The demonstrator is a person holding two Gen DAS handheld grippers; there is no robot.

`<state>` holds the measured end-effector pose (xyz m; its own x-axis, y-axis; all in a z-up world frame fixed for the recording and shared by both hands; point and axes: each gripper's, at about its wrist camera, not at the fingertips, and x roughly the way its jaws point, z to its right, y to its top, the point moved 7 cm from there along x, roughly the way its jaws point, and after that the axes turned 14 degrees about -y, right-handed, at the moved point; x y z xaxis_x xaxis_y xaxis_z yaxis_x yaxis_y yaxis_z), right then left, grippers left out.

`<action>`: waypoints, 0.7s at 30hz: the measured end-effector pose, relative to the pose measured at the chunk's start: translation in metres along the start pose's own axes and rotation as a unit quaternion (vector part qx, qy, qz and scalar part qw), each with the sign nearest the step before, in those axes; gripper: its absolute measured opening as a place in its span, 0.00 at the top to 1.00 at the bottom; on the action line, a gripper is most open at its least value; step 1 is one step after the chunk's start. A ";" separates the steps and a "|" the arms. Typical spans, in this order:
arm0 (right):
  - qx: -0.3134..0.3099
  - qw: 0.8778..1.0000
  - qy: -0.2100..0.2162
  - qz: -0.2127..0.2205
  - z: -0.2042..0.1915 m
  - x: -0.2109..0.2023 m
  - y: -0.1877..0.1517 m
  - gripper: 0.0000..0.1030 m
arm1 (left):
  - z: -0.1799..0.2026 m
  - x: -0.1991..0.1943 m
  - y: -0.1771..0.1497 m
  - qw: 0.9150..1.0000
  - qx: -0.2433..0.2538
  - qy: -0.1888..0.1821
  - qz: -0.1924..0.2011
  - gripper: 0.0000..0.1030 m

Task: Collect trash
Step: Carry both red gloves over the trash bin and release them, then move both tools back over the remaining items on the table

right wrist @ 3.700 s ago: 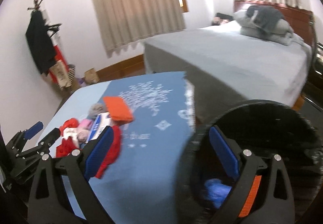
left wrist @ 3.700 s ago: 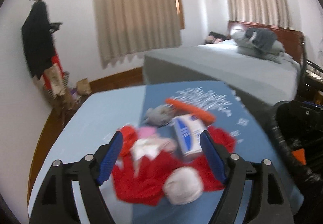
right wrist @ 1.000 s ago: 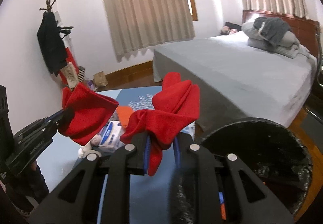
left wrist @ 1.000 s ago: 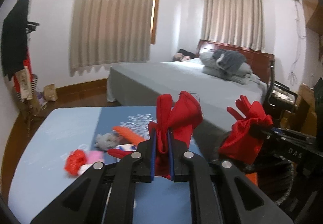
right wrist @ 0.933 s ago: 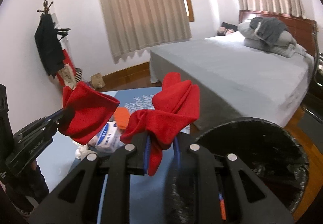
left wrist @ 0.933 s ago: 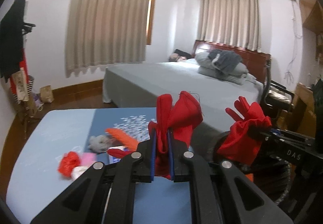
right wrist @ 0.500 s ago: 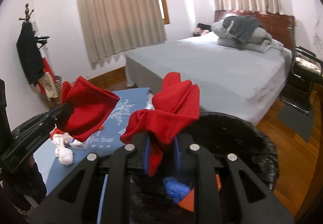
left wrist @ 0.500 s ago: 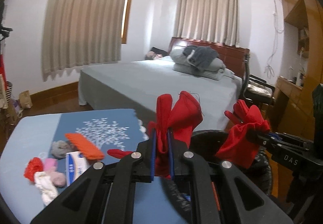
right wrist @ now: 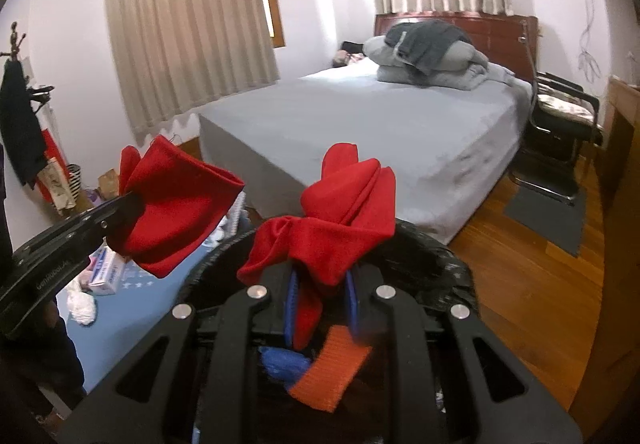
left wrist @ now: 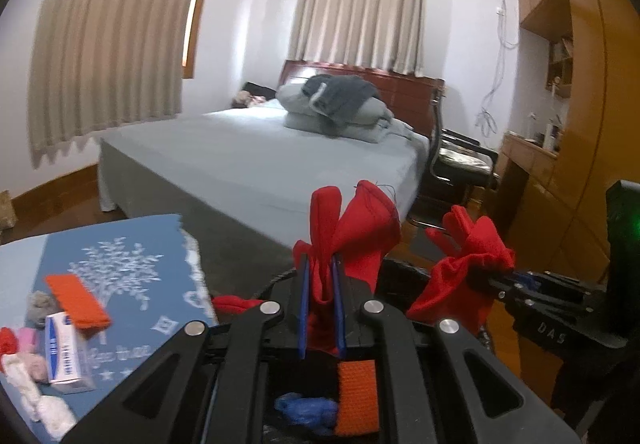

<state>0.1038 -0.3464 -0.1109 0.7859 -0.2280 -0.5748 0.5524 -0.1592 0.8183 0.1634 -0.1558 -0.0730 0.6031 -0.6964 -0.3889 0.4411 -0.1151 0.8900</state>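
My left gripper is shut on a red cloth and holds it over the black-lined trash bin. My right gripper is shut on another part of red cloth, also above the bin. Each gripper shows in the other's view, with red cloth bunched at its tip. Inside the bin lie an orange sponge and a blue crumpled piece; both also show in the left wrist view, the sponge and the blue piece.
The blue tablecloth at left carries an orange sponge, a white-blue box, a grey wad, white tissue and pink and red scraps. A bed stands behind. A chair and wooden floor are at right.
Both grippers closed on the red cloth, lifted it off the table and carried it to the right; they now hold it over the bin instead of the table.
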 end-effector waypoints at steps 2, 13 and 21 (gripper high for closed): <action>0.003 1.000 -0.007 -0.003 0.009 0.003 -0.003 0.82 | 0.007 0.012 0.000 1.000 -0.001 -0.011 -0.007 0.90; 0.011 0.999 -0.030 -0.022 0.037 0.023 -0.017 0.65 | 0.020 0.053 -0.005 0.999 -0.006 -0.039 -0.032 0.59; 0.024 0.999 -0.039 -0.013 0.030 0.018 -0.018 0.11 | -0.016 0.023 -0.009 0.999 -0.010 0.020 -0.029 0.25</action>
<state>0.0994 -0.3761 -0.1357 0.7463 -0.2974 -0.5955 0.5565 -0.2120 0.8033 0.1838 -0.1594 -0.0939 0.6023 -0.6593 -0.4500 0.4888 -0.1411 0.8609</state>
